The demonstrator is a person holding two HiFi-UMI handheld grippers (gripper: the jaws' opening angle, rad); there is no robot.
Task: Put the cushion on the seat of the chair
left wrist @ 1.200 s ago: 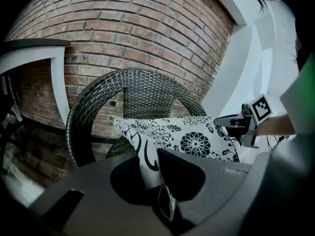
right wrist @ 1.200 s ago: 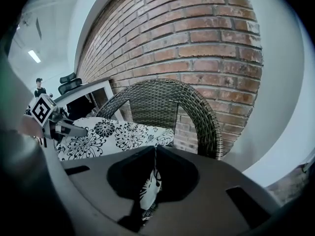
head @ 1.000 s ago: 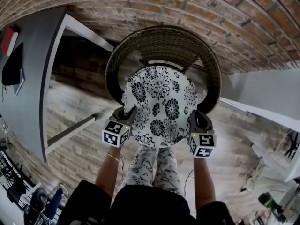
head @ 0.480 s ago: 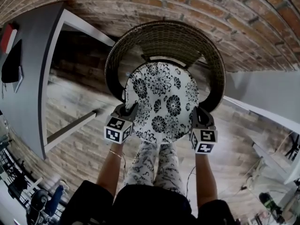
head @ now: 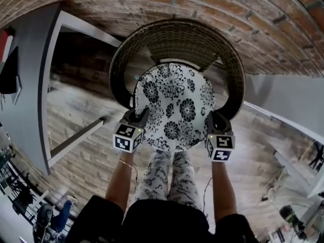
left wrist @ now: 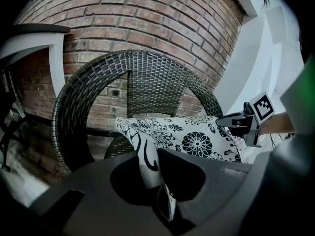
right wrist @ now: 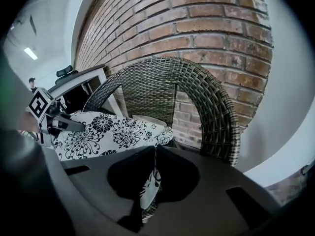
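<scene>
Against brick wall (head: 202,4) — wicker chair (head: 177,39), plank floor (head: 76,105).

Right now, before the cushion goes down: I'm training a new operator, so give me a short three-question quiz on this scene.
1. True or false: only one gripper grips the cushion.
2. The chair is made of: A) woven wicker, B) clear plastic, C) bare steel tube.
3. What stands behind the chair?
Key: 1 false, the left gripper and right gripper each pinch an edge of the cushion. 2 A. 3 a brick wall.
</scene>
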